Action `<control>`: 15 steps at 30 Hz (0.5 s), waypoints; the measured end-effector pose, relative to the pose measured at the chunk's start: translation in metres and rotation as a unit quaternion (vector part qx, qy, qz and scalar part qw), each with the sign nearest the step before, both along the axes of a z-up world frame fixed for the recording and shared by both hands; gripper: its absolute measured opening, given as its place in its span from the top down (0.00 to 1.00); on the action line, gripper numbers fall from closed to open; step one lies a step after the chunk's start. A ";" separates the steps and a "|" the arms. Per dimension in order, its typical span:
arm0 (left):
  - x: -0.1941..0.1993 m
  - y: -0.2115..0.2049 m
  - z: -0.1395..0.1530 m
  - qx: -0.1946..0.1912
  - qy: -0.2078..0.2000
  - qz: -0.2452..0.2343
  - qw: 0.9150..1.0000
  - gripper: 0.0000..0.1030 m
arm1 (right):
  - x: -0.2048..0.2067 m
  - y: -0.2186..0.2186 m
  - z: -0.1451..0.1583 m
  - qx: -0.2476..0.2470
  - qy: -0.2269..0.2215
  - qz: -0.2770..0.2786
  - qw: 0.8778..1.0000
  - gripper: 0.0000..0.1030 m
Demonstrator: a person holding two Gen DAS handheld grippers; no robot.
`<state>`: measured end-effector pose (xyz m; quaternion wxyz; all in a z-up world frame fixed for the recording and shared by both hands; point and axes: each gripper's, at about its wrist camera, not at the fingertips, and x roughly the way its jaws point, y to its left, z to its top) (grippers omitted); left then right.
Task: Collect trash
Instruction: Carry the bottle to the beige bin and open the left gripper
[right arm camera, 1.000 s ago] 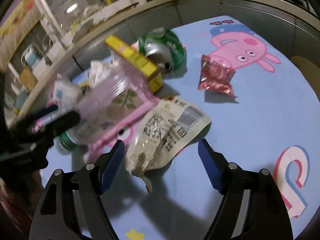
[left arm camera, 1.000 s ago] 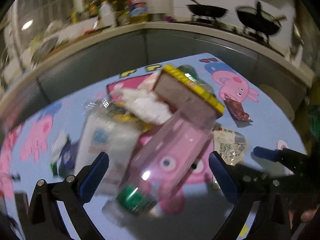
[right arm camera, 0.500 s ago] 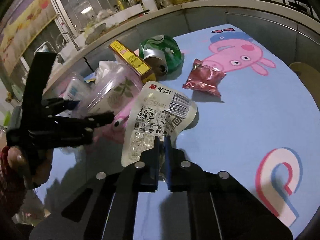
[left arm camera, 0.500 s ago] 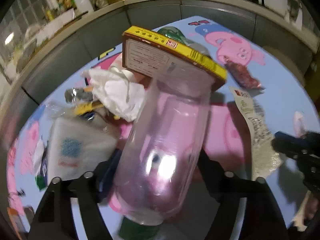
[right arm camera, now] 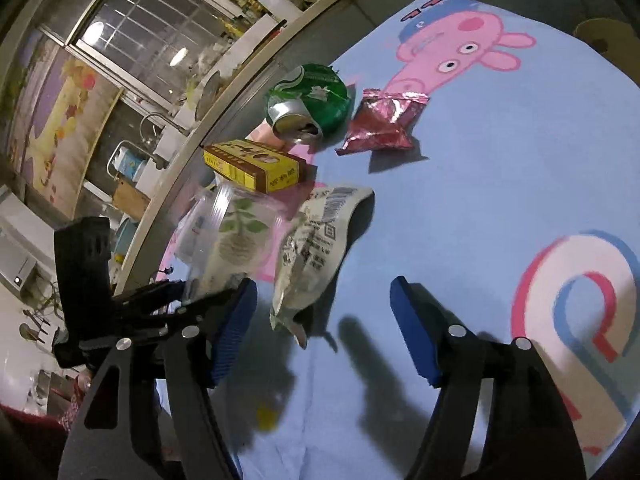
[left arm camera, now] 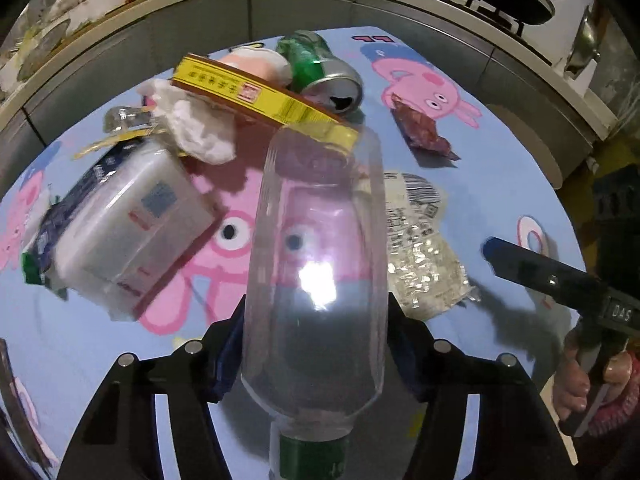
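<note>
Bottle [left arm camera: 316,264] clamped in left gripper [left arm camera: 316,344], cap end toward camera, lifted over table [left arm camera: 500,152]. Smooth plastic may slip or crush. Right gripper [right arm camera: 324,312] apart, empty; wrapper [right arm camera: 316,248] at its 11 o'clock, may snag. Can [right arm camera: 310,104], box [right arm camera: 256,164] remain.

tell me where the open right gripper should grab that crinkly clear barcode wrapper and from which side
Probably by the crumpled near end of the wrapper, which rises off the cloth towards the right gripper. Come in low from the near side, one finger on each side of that raised fold; the far barcode end appears to lie flatter, offering less to pinch.
</note>
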<state>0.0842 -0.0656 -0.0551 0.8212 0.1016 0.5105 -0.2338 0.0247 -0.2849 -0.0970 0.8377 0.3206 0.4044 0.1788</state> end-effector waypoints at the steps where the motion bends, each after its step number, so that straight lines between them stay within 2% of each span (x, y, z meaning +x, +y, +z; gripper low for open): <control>1: 0.000 -0.003 -0.001 0.003 -0.002 -0.001 1.000 0.38 | 0.007 0.001 -0.001 -0.005 0.000 0.002 1.000 0.39; 3: -0.001 -0.007 -0.002 0.008 -0.004 -0.002 1.000 0.38 | 0.023 0.002 -0.002 -0.011 0.000 0.006 1.000 0.43; 6: 0.003 -0.008 -0.004 0.006 -0.003 -0.001 1.000 0.39 | 0.049 -0.001 -0.008 0.014 0.001 0.014 1.000 0.53; 8: 0.004 -0.009 -0.004 0.008 -0.003 -0.001 1.000 0.39 | 0.064 0.007 -0.011 0.011 0.012 0.031 0.999 0.79; 9: 0.003 -0.009 -0.003 0.012 -0.002 -0.001 1.000 0.39 | 0.067 0.011 -0.014 0.016 0.020 0.040 0.999 0.80; 12: 0.000 -0.015 0.003 0.000 0.005 -0.012 1.000 0.40 | 0.062 0.010 -0.013 0.055 0.012 0.052 0.997 0.94; 15: -0.013 -0.025 0.019 -0.017 0.006 -0.044 0.999 0.40 | 0.039 -0.005 0.000 0.059 -0.014 0.045 0.997 0.94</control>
